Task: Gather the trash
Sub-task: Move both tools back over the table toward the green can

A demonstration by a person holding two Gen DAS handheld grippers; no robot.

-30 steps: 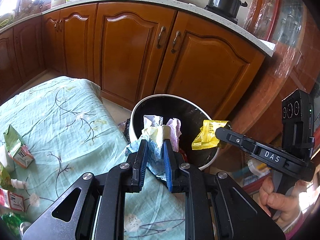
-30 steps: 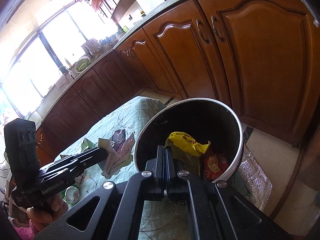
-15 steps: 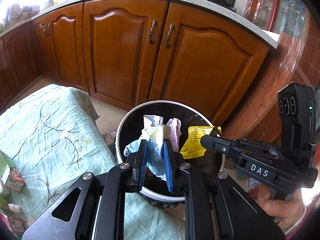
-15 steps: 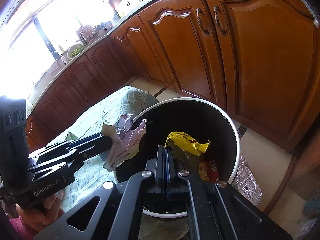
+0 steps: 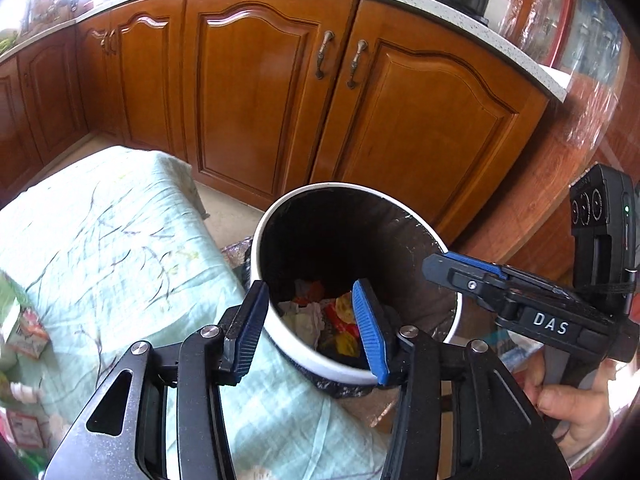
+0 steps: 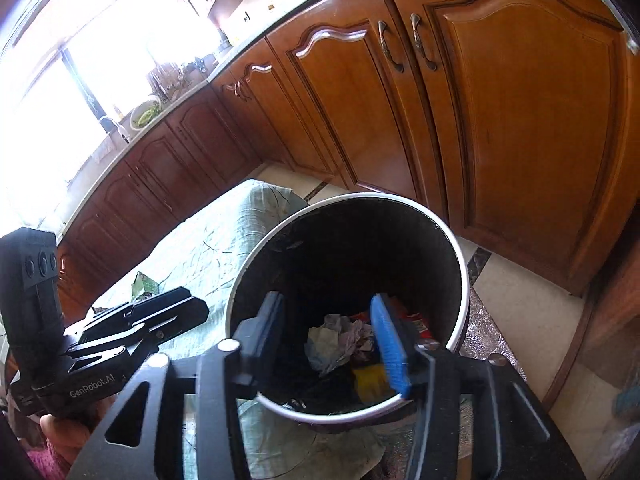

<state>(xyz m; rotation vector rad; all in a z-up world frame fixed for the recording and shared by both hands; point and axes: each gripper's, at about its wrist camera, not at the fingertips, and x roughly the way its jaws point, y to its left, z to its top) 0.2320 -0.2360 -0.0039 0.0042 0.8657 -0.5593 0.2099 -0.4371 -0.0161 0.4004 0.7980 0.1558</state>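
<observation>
A round bin (image 5: pixel 320 356) with a white rim and black inside stands on the floor beside the table; it also shows in the right wrist view (image 6: pixel 464 280). Crumpled paper (image 6: pixel 332 340) and a yellow wrapper (image 6: pixel 370 382) lie inside it, with other coloured scraps (image 5: pixel 340 320). My left gripper (image 5: pixel 310 328) is open and empty over the bin's near rim. My right gripper (image 6: pixel 332 332) is open and empty over the bin; it shows from the side in the left wrist view (image 5: pixel 452 266).
A table with a pale green flowered cloth (image 5: pixel 120 248) lies left of the bin, with small cartons and wrappers (image 5: pixel 24 328) at its left edge. Brown wooden kitchen cabinets (image 5: pixel 360 120) stand close behind the bin. A green carton (image 6: pixel 142 282) lies on the cloth.
Both grippers have opened. The crumpled paper left my left gripper and the yellow wrapper left my right gripper; both now lie in the bin.
</observation>
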